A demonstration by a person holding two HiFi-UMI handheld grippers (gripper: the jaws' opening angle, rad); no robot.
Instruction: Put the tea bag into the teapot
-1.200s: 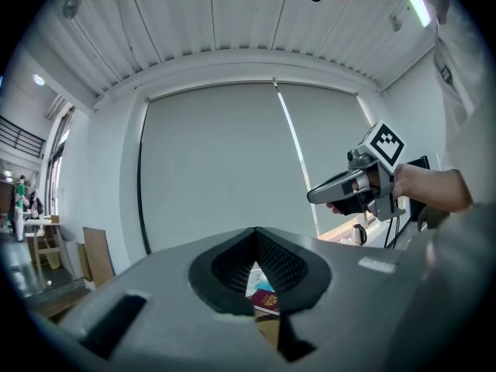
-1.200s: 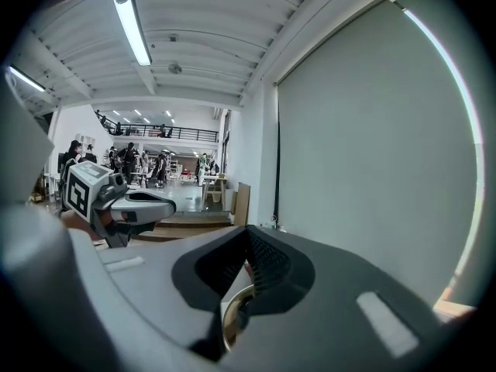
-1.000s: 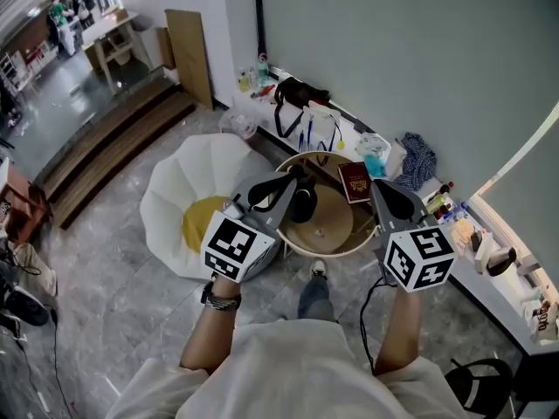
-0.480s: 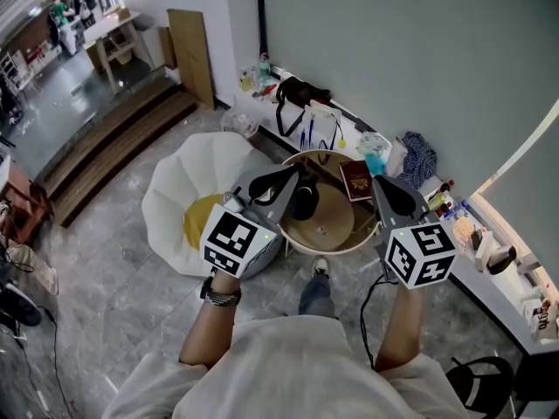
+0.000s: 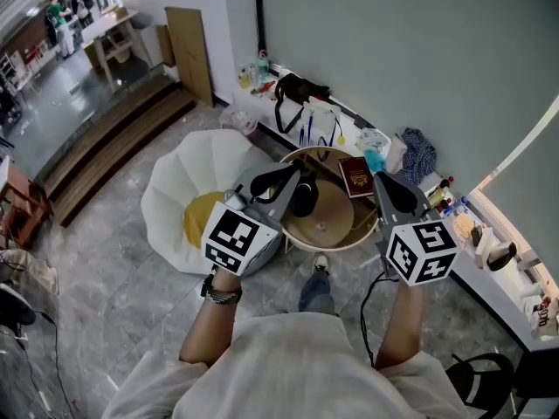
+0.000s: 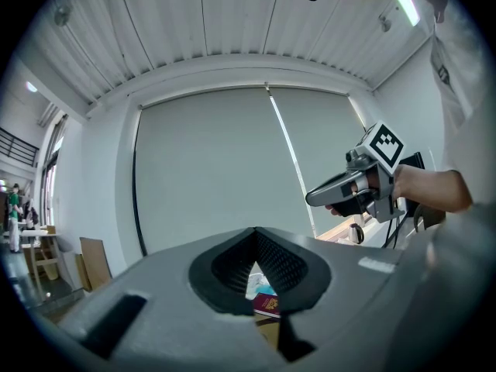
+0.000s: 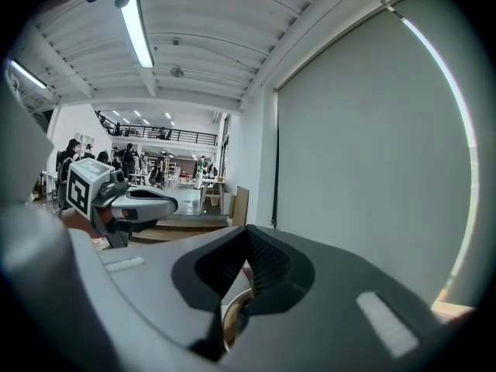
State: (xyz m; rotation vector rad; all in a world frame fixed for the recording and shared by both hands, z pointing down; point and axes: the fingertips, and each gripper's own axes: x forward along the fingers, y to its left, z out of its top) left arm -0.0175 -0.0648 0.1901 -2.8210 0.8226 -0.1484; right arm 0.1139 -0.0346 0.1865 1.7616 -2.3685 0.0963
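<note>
Grey marble-tile floor (image 5: 113, 260), pale blind-covered wall behind. White petal-shaped floor cushion with yellow centre (image 5: 188, 190) at left. Left gripper (image 5: 295, 175) is held in the air over the left edge of the round wooden table with raised rim (image 5: 341, 212); its jaws meet at the tips and hold nothing. A dark rounded pot (image 5: 304, 201) sits by the table's left edge, partly behind that gripper's jaws. A small pale speck (image 5: 321, 229) lies near the table's middle, between the two grippers and touching neither; it is too small to tell if it is the tea bag. A dark red booklet (image 5: 355, 178) lies at the far edge. Right gripper (image 5: 383, 182) is over the table's right edge, its jaws closed tip to tip on nothing.
</note>
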